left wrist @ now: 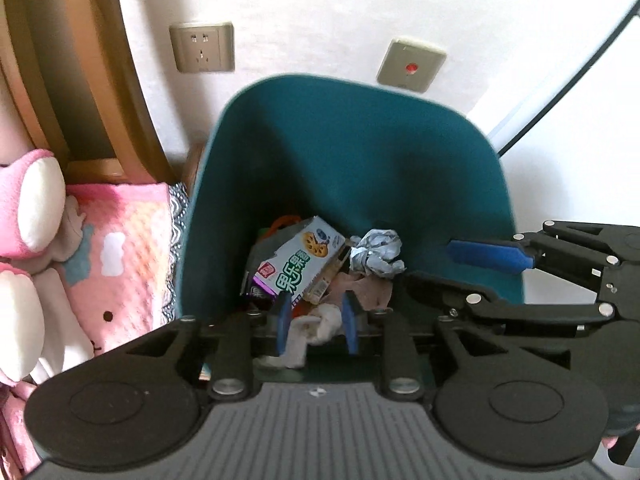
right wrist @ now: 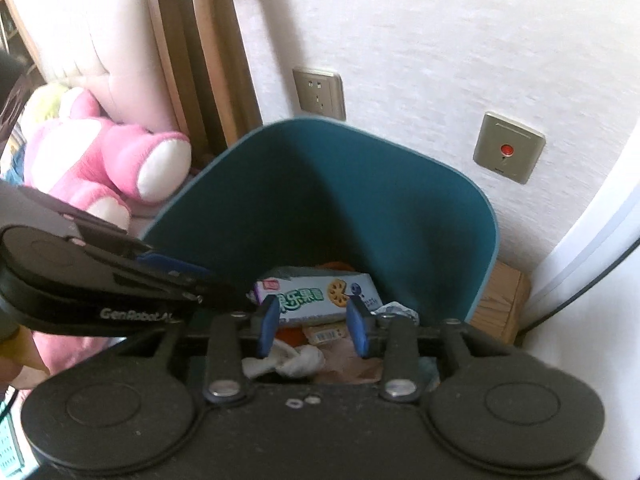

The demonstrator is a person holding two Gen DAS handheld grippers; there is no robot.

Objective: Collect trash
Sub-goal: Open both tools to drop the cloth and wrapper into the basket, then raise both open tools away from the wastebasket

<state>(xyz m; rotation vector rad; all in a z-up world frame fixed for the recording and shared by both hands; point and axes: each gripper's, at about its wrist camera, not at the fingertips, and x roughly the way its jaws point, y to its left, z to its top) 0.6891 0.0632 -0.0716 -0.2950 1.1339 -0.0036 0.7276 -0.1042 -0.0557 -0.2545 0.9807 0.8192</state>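
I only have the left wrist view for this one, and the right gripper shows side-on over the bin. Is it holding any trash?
Observer: No. The right wrist view shows the right gripper open, its pads pressing on nothing. The biscuit box seen past them lies down in the teal bin.
Operator: Is anything on the floor to the right of the bin?
Observer: Yes, a small wooden box sits close beside the bin's right wall, near the room wall.
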